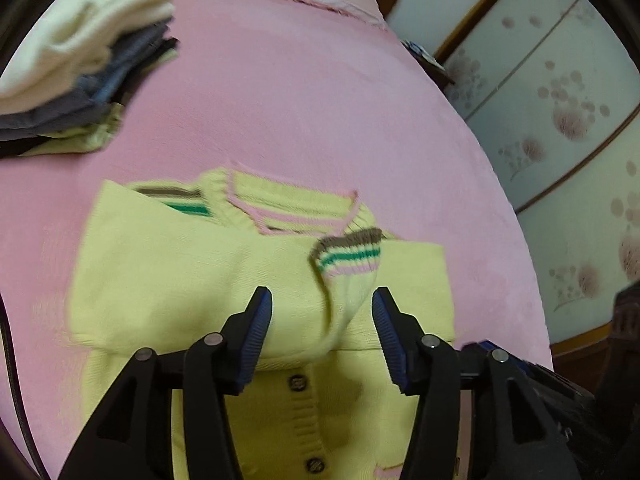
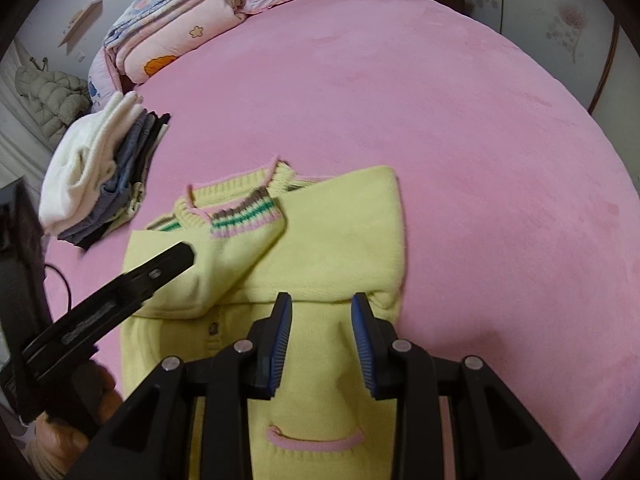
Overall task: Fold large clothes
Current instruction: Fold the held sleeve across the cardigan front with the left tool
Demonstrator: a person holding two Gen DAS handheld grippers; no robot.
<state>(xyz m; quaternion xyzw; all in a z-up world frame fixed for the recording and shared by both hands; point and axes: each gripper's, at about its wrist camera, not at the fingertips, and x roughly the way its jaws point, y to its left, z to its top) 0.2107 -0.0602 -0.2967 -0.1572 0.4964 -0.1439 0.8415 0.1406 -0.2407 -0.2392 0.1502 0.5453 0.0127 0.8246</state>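
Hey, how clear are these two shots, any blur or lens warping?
Left wrist view: motion-smeared, the yellow cardigan and folded stack have streaky edges, while the left tool stays crisp. Right wrist view: sharper, knit ribbing readable. Both: strong fisheye bowing of the pink bed, dark corners, soft even light, no glare.
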